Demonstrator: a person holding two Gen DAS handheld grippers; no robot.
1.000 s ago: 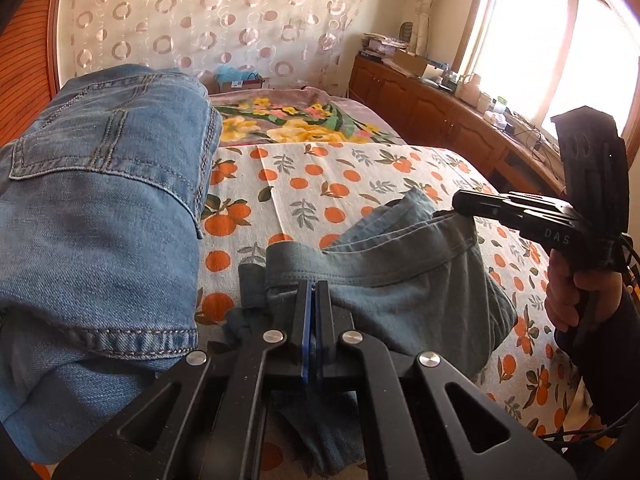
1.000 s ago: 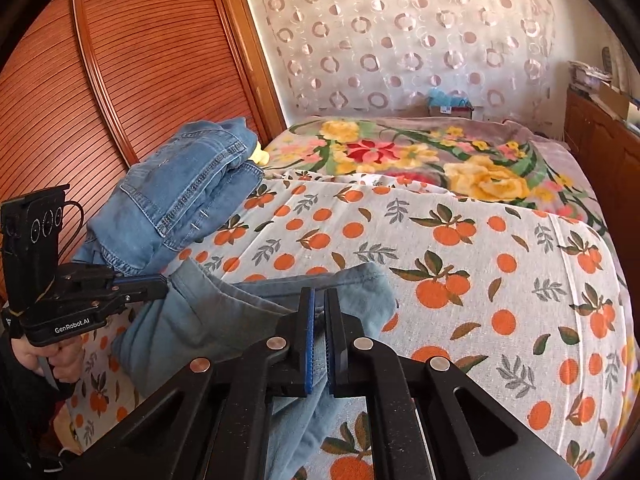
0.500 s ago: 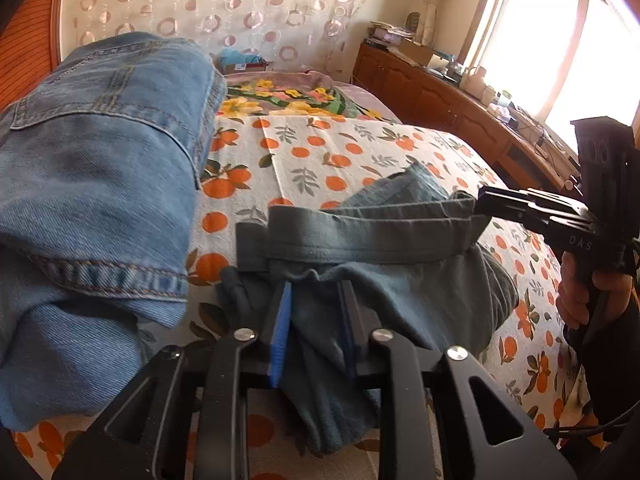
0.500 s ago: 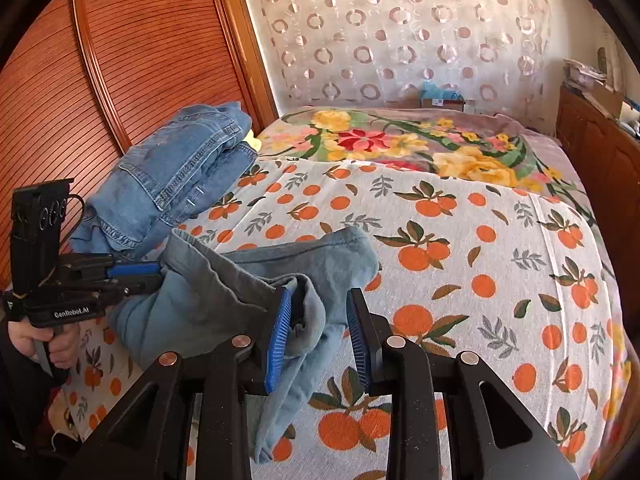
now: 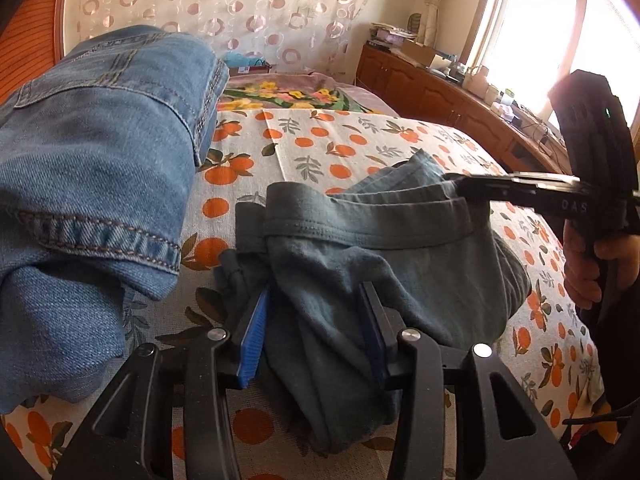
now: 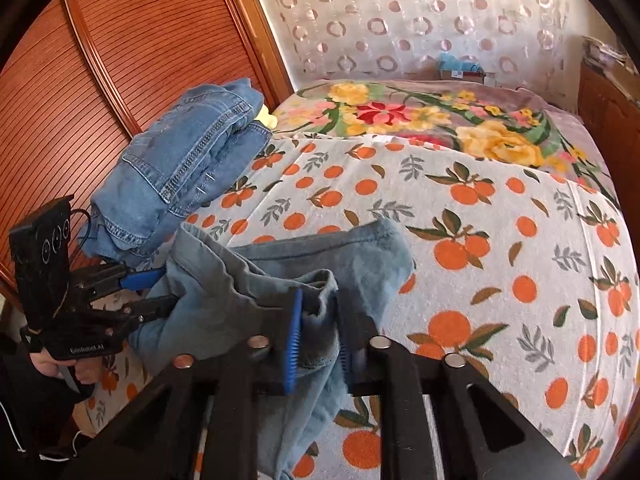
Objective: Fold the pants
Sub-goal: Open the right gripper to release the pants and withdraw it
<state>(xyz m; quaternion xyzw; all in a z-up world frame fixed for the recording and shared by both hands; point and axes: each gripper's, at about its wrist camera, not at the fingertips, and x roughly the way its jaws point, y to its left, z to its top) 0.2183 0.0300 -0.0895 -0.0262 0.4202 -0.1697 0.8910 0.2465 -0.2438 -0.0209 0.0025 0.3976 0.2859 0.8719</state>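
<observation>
Folded jeans stack [image 6: 188,168] is blocking the bed's [image 6: 500,240] wardrobe-side edge just beside the grey-blue pants [image 6: 280,276], while the orange-print sheet toward the floral blanket [image 6: 420,116] and cabinet-side edge is lying open.

Sunlit window [image 5: 532,36], wooden sideboard [image 5: 432,92], circle-patterned curtain [image 6: 420,12]

I see the pants [image 5: 360,264], a soft grey-blue pair, lying bunched on the bedsheet [image 5: 320,148] with the orange-fruit print. The waistband runs across the top as a stitched band and is lifted a little at its right end. Below it the cloth falls in loose folds toward me. One corner [image 6: 384,240] lies flat on the sheet. They are not folded neatly yet.
</observation>
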